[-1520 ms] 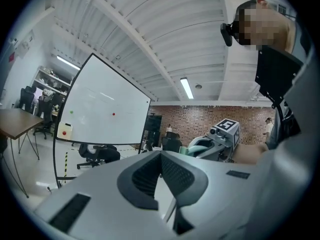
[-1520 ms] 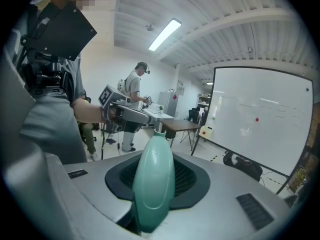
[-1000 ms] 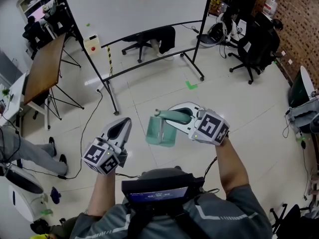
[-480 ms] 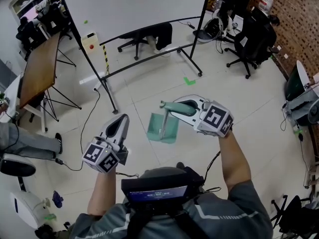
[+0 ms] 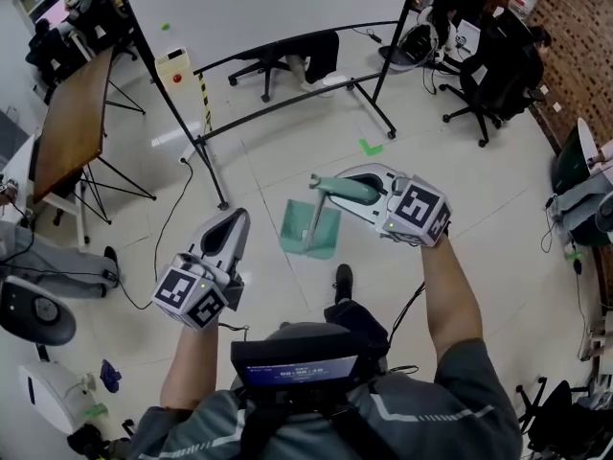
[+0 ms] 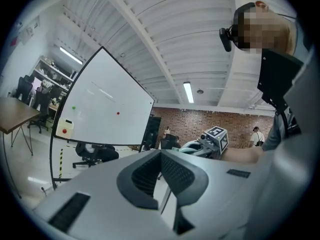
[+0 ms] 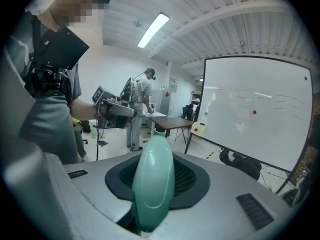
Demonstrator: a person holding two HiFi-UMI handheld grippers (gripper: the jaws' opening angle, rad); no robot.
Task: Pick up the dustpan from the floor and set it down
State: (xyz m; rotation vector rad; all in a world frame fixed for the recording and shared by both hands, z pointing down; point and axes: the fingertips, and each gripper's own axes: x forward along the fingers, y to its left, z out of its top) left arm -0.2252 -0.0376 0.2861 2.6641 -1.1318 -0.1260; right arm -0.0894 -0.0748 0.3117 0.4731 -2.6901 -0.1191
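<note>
Two hand-held grippers out in front of the person, over a pale tiled floor (image 5: 479, 228). Right hand-held gripper (image 5: 356, 188) closed on the rounded pale green handle (image 5: 335, 187) of the dustpan (image 5: 311, 230), jaws pressed against either side of it and kept part-way apart by its thickness. In the right gripper view, handle (image 7: 153, 184) running straight out between the dark ribbed pads (image 7: 192, 181), tip poking out past them. Lies roughly level in the head view, with a thin stem dropping from its far end to the translucent green pan. Hangs clear above the floor tiles, just ahead of a dark shoe (image 5: 343, 281). Left hand-held gripper (image 5: 234, 220) well apart from the dustpan, off to its left and a little lower in the frame. Holds nothing, jaws brought together; same in the left gripper view, dark pads (image 6: 147, 176) meeting at the tip with only a thin slit lower down. Square-marker cubes at the near end of each tool, next to the wrists. Beyond the dustpan, a small green tape mark (image 5: 370, 148) on the floor, then a large whiteboard (image 5: 259, 8) on a black stand. Wooden desk (image 5: 75, 127) at far left, black office chairs (image 5: 493, 75) at upper right.
</note>
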